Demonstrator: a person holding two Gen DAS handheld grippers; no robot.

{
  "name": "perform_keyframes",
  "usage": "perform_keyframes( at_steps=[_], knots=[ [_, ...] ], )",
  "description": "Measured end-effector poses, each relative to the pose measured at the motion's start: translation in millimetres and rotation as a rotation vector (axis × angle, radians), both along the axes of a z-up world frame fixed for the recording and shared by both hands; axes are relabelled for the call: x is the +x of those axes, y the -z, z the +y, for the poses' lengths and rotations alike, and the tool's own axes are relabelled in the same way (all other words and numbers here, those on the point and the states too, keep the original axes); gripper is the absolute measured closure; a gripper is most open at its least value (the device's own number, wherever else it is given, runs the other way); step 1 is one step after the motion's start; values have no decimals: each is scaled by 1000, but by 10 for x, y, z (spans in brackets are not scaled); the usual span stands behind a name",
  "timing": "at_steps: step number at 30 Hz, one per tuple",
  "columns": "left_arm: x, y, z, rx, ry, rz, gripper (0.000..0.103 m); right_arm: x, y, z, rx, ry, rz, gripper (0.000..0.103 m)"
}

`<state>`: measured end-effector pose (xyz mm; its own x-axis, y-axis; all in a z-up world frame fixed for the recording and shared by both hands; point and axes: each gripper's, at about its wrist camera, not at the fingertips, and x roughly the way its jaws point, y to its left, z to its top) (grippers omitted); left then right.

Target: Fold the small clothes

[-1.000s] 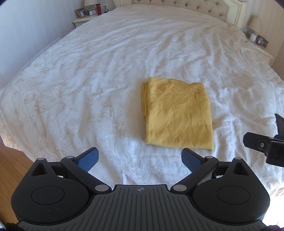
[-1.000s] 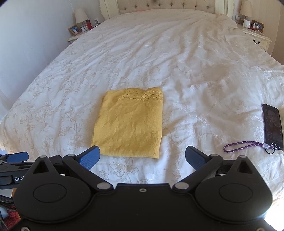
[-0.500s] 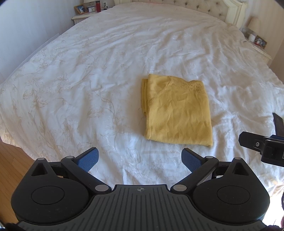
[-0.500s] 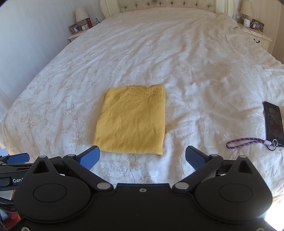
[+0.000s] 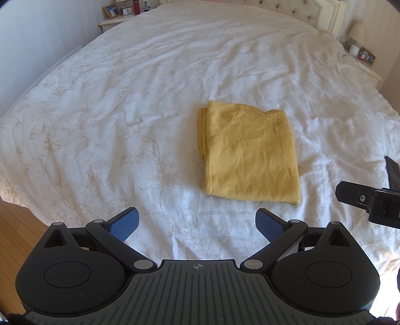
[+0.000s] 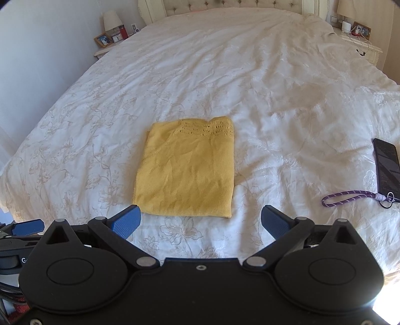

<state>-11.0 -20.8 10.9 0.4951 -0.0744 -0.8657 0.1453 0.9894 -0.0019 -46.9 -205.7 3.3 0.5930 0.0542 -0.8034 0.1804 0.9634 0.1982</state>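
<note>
A yellow knitted garment [image 5: 250, 155] lies folded into a flat rectangle on the white bed [image 5: 125, 112], its lace trim at the far edge. In the right wrist view the same garment [image 6: 187, 170] sits just ahead of the fingers. My left gripper [image 5: 197, 223] hangs open above the bedspread, short and left of the garment's near edge. My right gripper [image 6: 201, 221] is open too, empty, close to the garment's near edge. Neither gripper touches the cloth.
A black phone [image 6: 387, 167] with a purple wrist strap [image 6: 350, 197] lies on the bed at the right. Nightstands with lamps and photo frames [image 6: 105, 40] flank the tufted headboard [image 6: 225, 5]. Wooden floor [image 5: 12, 225] shows past the bed's left edge.
Both grippers have drawn back and risen slightly from the folded garment, which sits a little farther up in both views. The garment itself has not moved.
</note>
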Motion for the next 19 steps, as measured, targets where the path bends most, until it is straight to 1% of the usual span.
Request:
perform_keyframes(
  at_steps=[10,19],
  knots=[
    [84,48,-96,9,16,12,2,58,59,-69,16,19,17,1],
    [225,124,-196,15,32,41,2,185,139,-165,34,33,39,1]
  ],
)
